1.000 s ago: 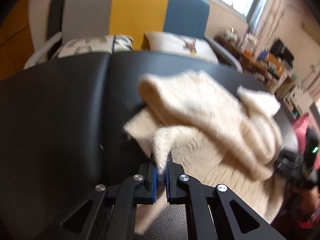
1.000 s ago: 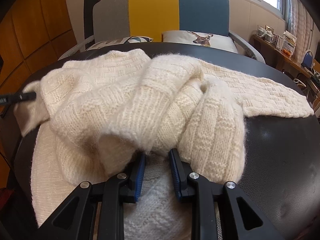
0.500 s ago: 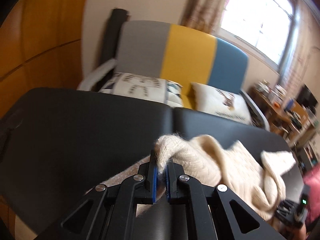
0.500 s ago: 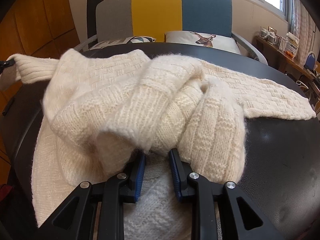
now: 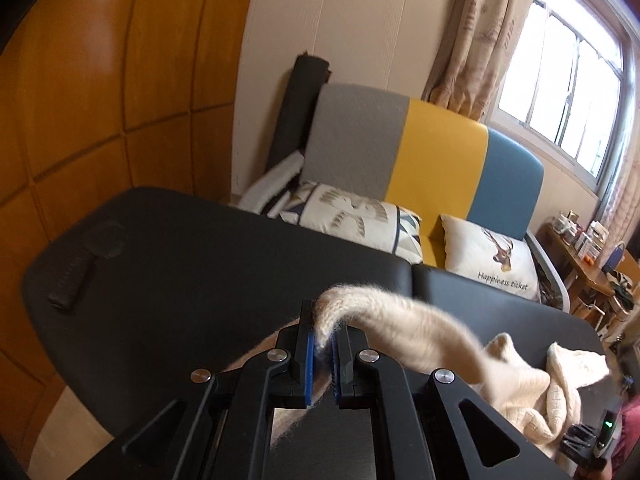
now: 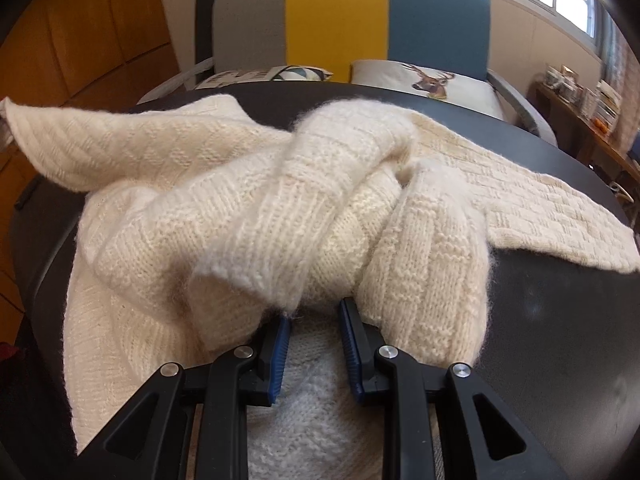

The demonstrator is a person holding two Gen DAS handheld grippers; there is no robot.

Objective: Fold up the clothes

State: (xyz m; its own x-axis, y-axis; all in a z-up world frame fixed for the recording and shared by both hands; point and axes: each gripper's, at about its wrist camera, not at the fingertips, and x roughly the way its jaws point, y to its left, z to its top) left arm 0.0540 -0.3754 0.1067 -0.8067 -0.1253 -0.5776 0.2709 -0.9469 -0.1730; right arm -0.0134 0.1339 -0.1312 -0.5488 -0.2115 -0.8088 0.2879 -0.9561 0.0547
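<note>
Your cream sweater (image 6: 280, 200) lies bunched on the near part of the black surface (image 6: 560, 320), nothing folded yet. Your left claw (image 5: 324, 354) is clenched on a lifted edge out to the left, while your right claw (image 6: 314, 344) sits parted around a knit fold, low and level

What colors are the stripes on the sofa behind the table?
The sofa back is gray, yellow and blue, clearest in the left wrist view.
</note>
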